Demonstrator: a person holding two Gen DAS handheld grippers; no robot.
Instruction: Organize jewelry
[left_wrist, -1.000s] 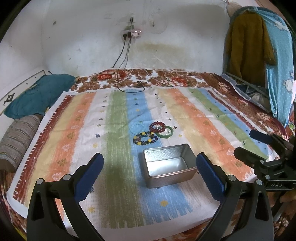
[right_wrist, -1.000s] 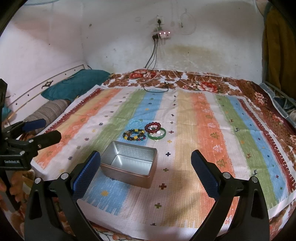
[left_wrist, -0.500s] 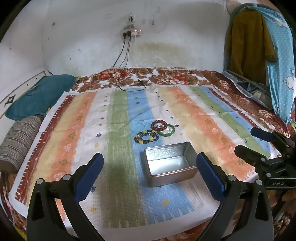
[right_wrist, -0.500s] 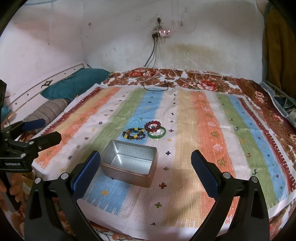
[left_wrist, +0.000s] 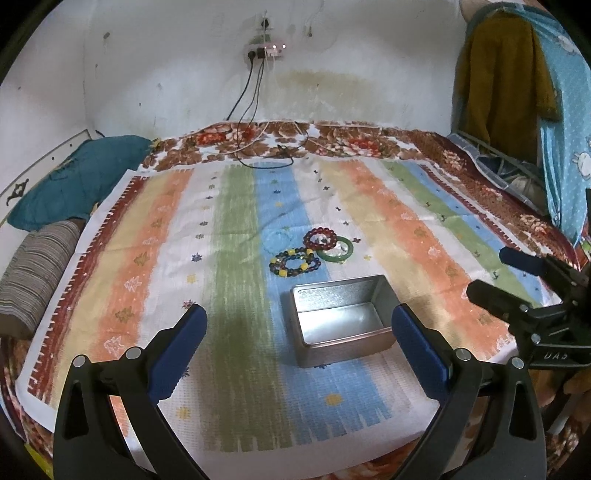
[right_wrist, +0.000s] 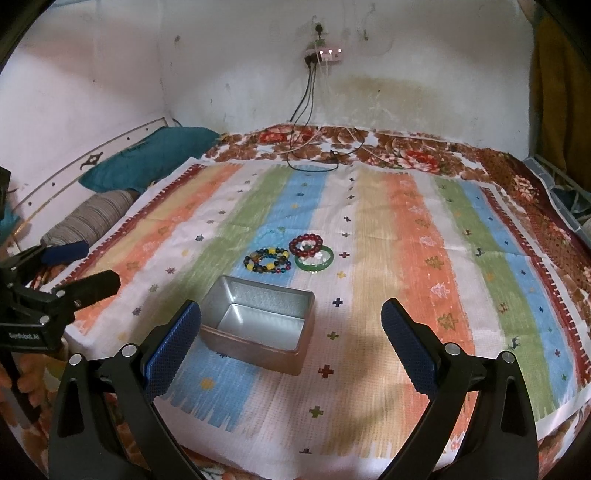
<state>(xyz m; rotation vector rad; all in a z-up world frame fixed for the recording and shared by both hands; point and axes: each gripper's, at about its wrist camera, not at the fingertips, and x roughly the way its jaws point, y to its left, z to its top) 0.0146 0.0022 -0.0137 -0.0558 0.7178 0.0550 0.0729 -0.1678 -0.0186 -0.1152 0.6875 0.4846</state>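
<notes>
L gripper (left_wrist: 298, 334) hangs above the near edge of the bed w/ fingers spread wide, nothing between the blue pads (left_wrist: 419, 349). R gripper (right_wrist: 291, 336) is the same: fully released, pads (right_wrist: 173, 345) far apart, also over the near edge. Each shows at the side of the other's view, so the two sit side by side, well apart, both aimed at the middle of the striped cloth (right_wrist: 406, 229). Prob. a ready pose, spread wide enough to drop over a bracelet w/o a second adjustment.

Straight ahead of both sits the metal tin (right_wrist: 258, 328), lid off, open side up, empty inside. It lies nearest the person, between grippers and jewelry, which makes sense as the drop spot: short carry from pile to box.

Just beyond the tin, a tight cluster of 3 pieces on the blue/white stripes: multicolour bead bracelet (right_wrist: 266, 260), red bead bracelet (right_wrist: 305, 244), green bangle (right_wrist: 314, 261). Red one overlaps the bangle's rim and touches or nearly touches the multicolour one; can't tell exactly. There may be a pale, faint ring (left_wrist: 277, 236) beside them, too washed out to be sure.

Task looks not yet started, since nothing is in the tin. Risk, IMO: pieces sit so close that grabbing one may drag a neighbour.

Further out: teal pillow (right_wrist: 147, 155), striped bolster (right_wrist: 92, 218) at left, cables (right_wrist: 314, 155) trailing from a wall socket.
</notes>
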